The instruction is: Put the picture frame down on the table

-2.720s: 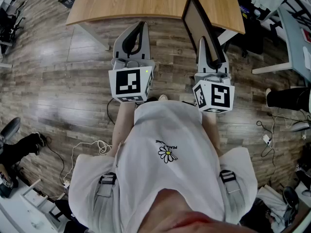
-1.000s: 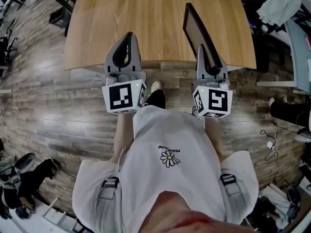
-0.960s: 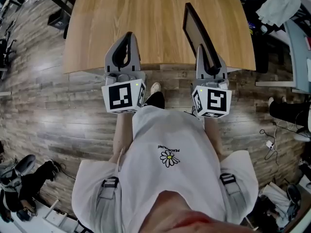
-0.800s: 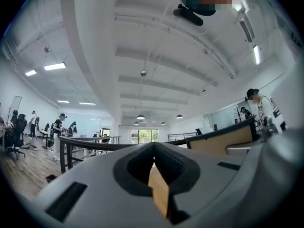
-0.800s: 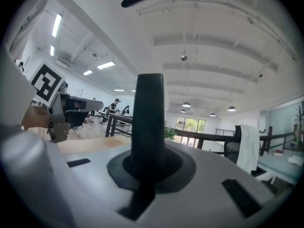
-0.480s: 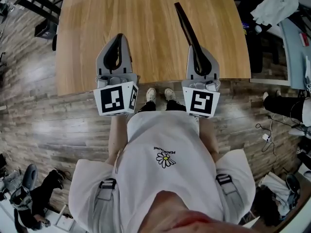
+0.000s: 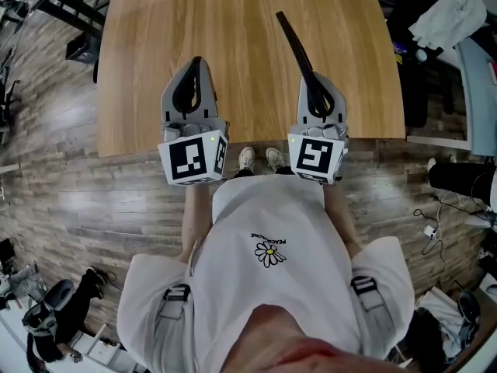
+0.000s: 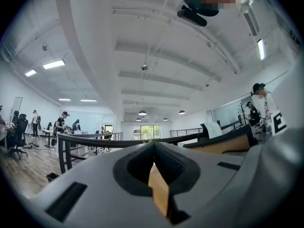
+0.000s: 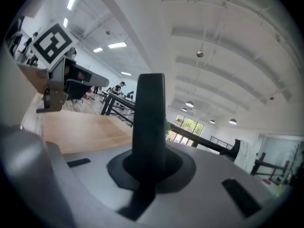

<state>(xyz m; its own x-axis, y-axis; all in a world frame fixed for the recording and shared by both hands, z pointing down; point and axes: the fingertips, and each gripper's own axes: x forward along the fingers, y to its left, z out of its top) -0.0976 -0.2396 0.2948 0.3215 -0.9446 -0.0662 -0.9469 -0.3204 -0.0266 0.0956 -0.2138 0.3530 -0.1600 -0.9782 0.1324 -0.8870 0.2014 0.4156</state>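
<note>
Picture frame (image 7: 293,49) is edge-on from the head view, a thin dark strip over the wooden surface (image 7: 233,22), slanting from the right tool (image 7: 316,88) toward the far side and a touch left. Whether its far end touches the surface, I can't tell from here. Right gripper view: the frame (image 9: 149,122) rises as a dark bar straight out of the right tool (image 9: 150,167), both jaws clamped tight on its near end, the light wood of the surface (image 9: 80,122) spreading behind it on the left.

Over to the left tool (image 7: 195,64): it hangs over the near part of the surface, well apart from the frame, level with its partner. In its own view the left tool (image 8: 153,152) has its 2 jaws pressed together at the tips, nothing gripped, only a sliver of wood colour showing through the gap below.

Both marker cubes sit just past the near edge of the surface. Below them, 2 shoes (image 7: 256,158) on the plank floor (image 7: 70,200), and the person's white shirt (image 7: 268,301) with a daisy print fills the bottom of the head view.
</note>
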